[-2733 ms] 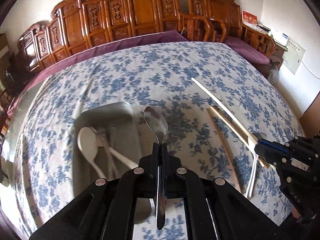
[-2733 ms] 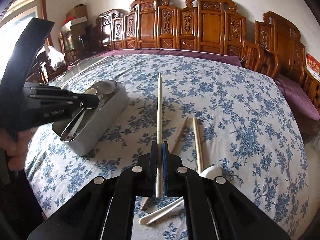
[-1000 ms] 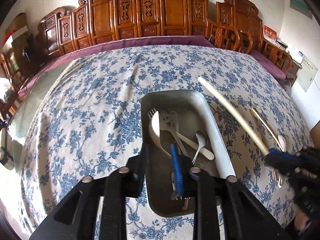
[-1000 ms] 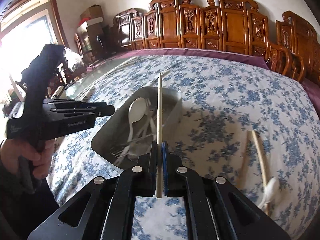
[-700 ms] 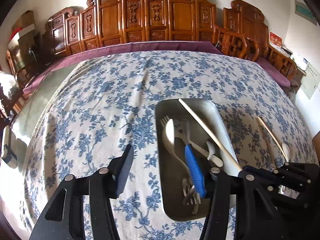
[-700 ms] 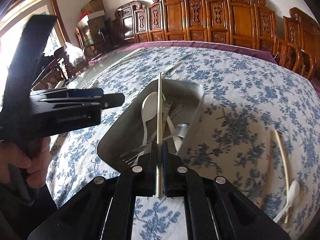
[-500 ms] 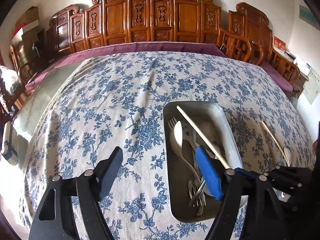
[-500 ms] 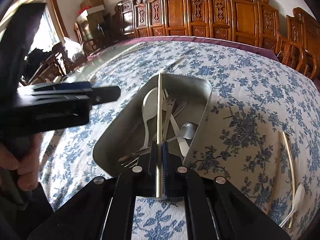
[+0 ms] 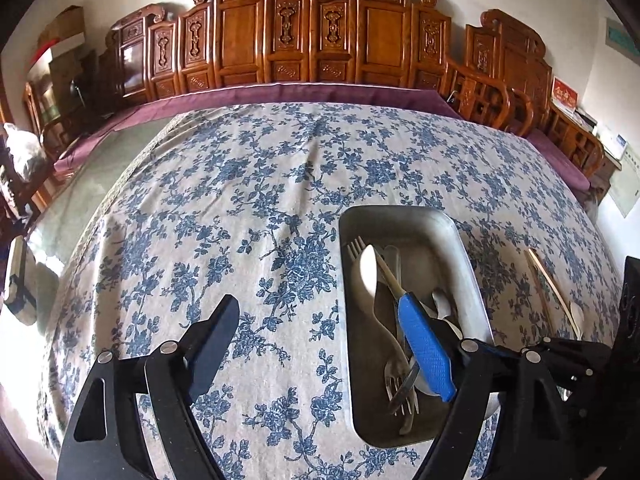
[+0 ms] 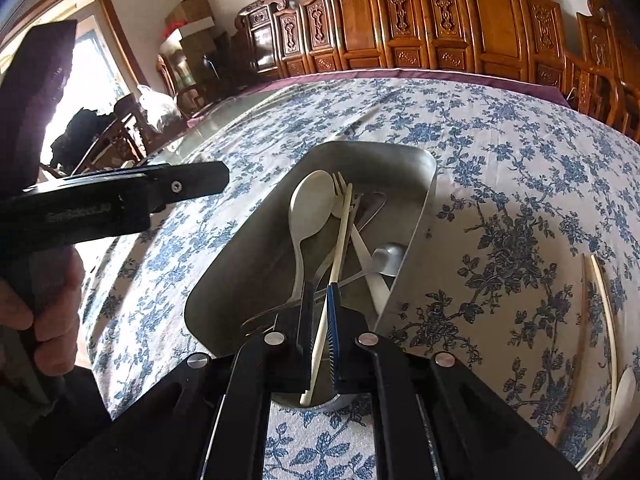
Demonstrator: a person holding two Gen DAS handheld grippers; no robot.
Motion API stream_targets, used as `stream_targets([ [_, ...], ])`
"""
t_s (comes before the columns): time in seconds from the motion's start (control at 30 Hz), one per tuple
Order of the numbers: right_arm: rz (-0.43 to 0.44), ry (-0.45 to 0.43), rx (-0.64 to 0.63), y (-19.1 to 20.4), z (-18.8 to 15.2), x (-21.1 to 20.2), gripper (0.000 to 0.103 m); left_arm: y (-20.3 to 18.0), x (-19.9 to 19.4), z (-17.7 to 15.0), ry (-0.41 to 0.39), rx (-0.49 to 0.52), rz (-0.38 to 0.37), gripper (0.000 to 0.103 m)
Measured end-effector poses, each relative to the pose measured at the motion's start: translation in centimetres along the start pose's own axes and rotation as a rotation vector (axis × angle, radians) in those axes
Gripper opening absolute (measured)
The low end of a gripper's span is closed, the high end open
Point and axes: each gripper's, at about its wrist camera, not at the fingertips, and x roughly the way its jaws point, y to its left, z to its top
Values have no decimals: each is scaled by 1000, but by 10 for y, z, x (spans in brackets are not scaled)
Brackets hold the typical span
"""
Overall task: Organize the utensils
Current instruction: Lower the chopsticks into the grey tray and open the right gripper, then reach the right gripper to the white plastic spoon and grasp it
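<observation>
Chopstick, pale and slim, sits loose between the fingers of the right tongs, which stand a little apart with a gap on either side of it; whether either pad touches it cannot be told. Its far end lies over the cutlery in the metal tray, which sits straight ahead of and under these tongs. In the tray a white plastic spoon lies left of the chopstick, a fork pokes out at its tip, and a metal spoon rests to the right against the tray wall.

The left tongs are spread wide and hold nothing. Their right finger, with its blue pad, hangs over the near part of the metal tray, and the left finger is over bare floral cloth on the counter. From the right wrist view the left tongs appear to the left of the tray, held by a hand.

To the right of the right tongs, well apart from the tray, two more chopsticks and a small white spoon lie on the cloth.
</observation>
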Motion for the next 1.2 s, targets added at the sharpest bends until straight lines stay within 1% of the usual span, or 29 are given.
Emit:
stream_targets([
  [0.17, -29, -38, -16, -7, -1, -26, 9, -6, -3, -1, -8, 11, -10, 78],
  [0.37, -82, -79, -11, -25, -4, -62, 9, -18, -6, -1, -10, 21, -38, 78],
  [0.4, -90, -87, -9, -28, -5, -68, 11, -20, -7, -1, -12, 23, -43, 78],
  [0.43, -98, -95, -5, -32, -7, -74, 17, -22, -7, -1, -14, 26, -47, 78],
  [0.47, -103, -100, -1, -35, -8, -79, 18, -24, -8, -1, -14, 28, -51, 78],
  [0.67, -156, -118, 38, -59, -26, -111, 20, -47, -13, -6, -17, 55, -84, 78],
  [0.7, -173, -120, 45, -64, -31, -117, 23, -51, -14, -7, -17, 57, -92, 78],
  [0.73, -191, -122, 52, -69, -35, -123, 29, -54, -14, -9, -17, 60, -98, 78],
  [0.77, -204, -123, 58, -73, -38, -127, 33, -59, -15, -11, -15, 64, -106, 78],
  [0.8, -223, -122, 67, -79, -44, -133, 37, -64, -16, -12, -14, 72, -112, 78],
  [1.0, -292, -57, 131, -116, -74, -143, 37, -93, -19, -22, -11, 123, -144, 78],
  [1.1, -310, -31, 152, -127, -84, -141, 37, -107, -19, -30, -3, 130, -166, 78],
  [1.2, -318, 0, 160, -134, -93, -134, 37, -124, -19, -39, 11, 165, -186, 78],
])
